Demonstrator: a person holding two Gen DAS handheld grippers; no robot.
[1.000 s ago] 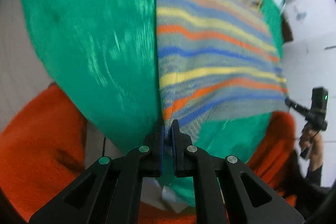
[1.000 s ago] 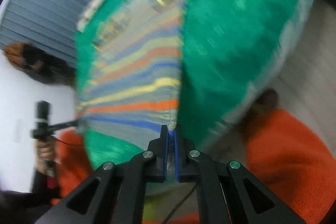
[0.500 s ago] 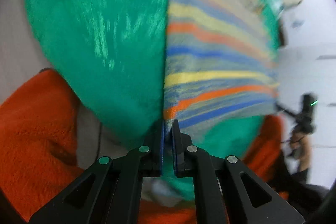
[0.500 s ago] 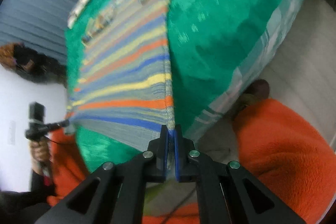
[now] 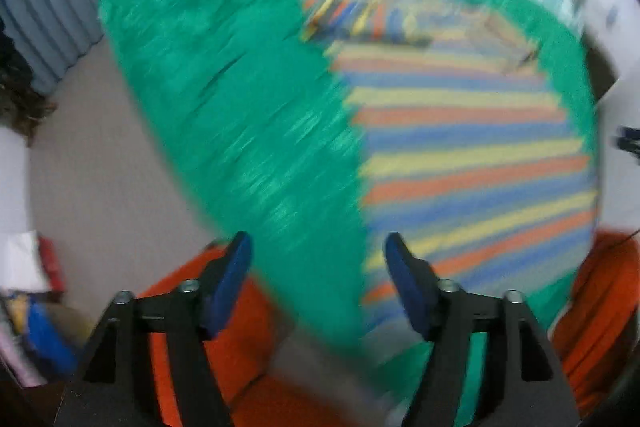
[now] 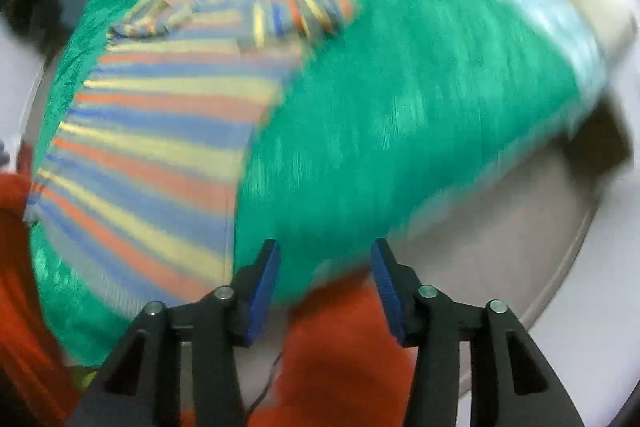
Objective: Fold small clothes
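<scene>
Both your grippers opening, fingers empty: striped garment [image 5: 460, 155] lies ahead-right of left gripper [image 5: 318, 263], ahead-left of right gripper [image 6: 324, 267], stripes crosswise.

Green cloth [image 5: 240, 99] covers the table; blue pleated curtain [image 5: 52, 19] behind (blurred); orange fabric [image 6: 344, 339] below.

Striped garment [image 5: 460, 147] on green-covered table [image 5: 240, 107]
</scene>
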